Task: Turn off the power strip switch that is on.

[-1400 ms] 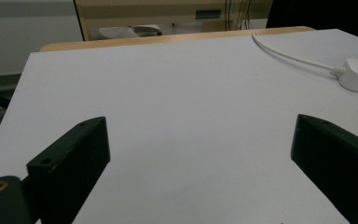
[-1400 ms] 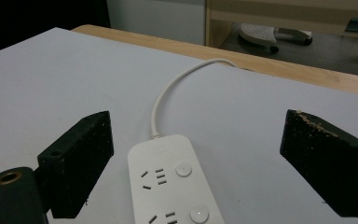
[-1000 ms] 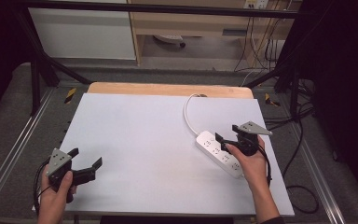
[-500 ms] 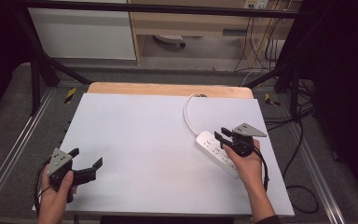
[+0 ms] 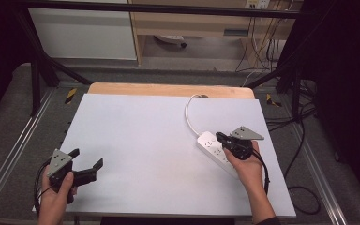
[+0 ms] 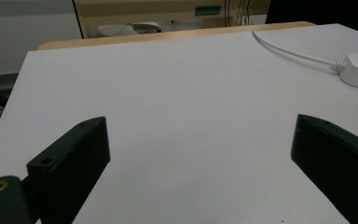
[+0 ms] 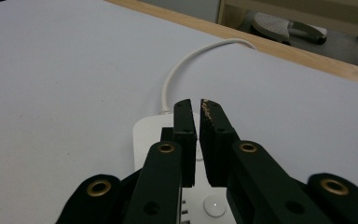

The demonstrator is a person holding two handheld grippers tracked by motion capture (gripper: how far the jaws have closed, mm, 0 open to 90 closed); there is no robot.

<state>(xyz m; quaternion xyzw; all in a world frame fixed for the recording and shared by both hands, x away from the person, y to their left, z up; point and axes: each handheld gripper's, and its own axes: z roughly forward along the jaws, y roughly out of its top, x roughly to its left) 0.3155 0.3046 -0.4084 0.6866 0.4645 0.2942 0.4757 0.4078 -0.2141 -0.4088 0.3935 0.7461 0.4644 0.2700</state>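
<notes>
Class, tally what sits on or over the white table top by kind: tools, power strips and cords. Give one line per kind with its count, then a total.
Tools: 2, the left tool and the right tool
Power strips: 1, the white power strip
Cords: 1, the white cord running from the strip
Total: 4

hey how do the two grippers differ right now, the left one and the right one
The left gripper has its jaws spread wide; the right gripper has its jaws nearly together. The left gripper sits over bare white table; the right gripper hangs over the white power strip. Both are black, hand-held, and grip nothing.
</notes>
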